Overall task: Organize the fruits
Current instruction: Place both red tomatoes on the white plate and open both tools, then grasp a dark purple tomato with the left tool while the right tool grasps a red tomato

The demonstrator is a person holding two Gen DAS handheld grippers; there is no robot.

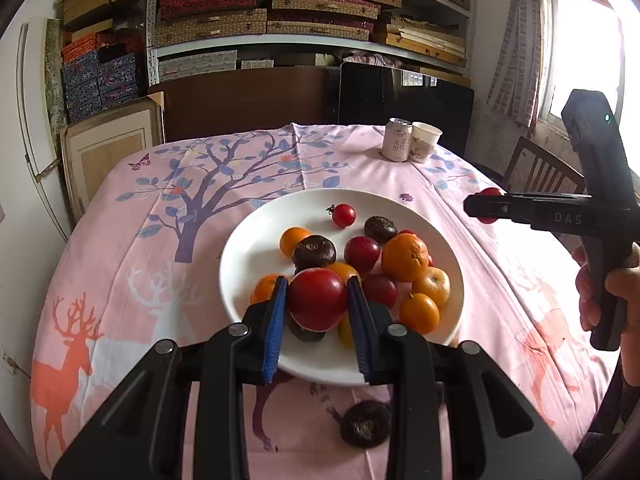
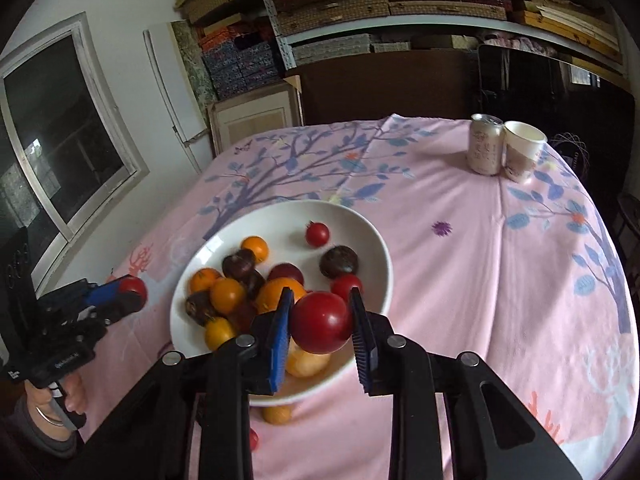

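Left gripper (image 1: 318, 300) clamped on a red tomato (image 1: 318, 298), blue pads pressed to both its sides, held above the near edge of the white plate (image 1: 248, 248). Right gripper (image 2: 320, 322) likewise pinching a second red tomato (image 2: 322, 322), raised over the plate's near rim (image 2: 384, 256). Heaped on the plate: oranges (image 1: 405, 257), dark brown fruits (image 1: 314, 251), small red tomatoes (image 1: 344, 215). Off the plate, on the pink tablecloth (image 1: 132, 248): one dark fruit (image 1: 366, 424) near the left gripper, one orange fruit (image 2: 277, 414) under the right. Far back, a can (image 1: 397, 139) touching a paper cup (image 1: 425, 141).
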